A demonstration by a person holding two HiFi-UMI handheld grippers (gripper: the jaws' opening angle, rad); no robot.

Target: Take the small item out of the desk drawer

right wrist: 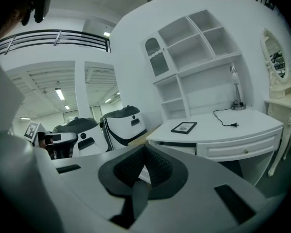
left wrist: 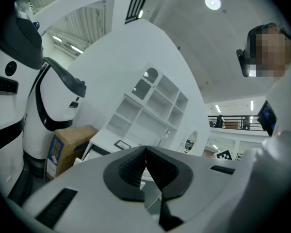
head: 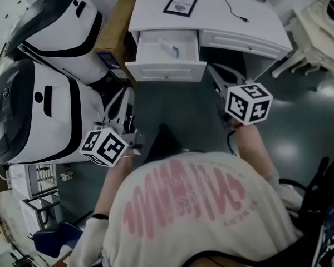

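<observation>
Small item in open drawer, well apart from both clenched, empty jaws.

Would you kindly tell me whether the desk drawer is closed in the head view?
No, the drawer stands pulled out from the desk, with the small item lying inside it.

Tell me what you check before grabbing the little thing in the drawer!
1. Desk drawer pulled open: ok.
2. Small white-and-blue item lying inside, in sight: ok.
3. Right gripper jaws apart for grabbing: not ok, shut and empty.
4. Left gripper jaws apart: not ok, shut and empty.
5. A gripper over the drawer: not ok, both are short of it.
</observation>
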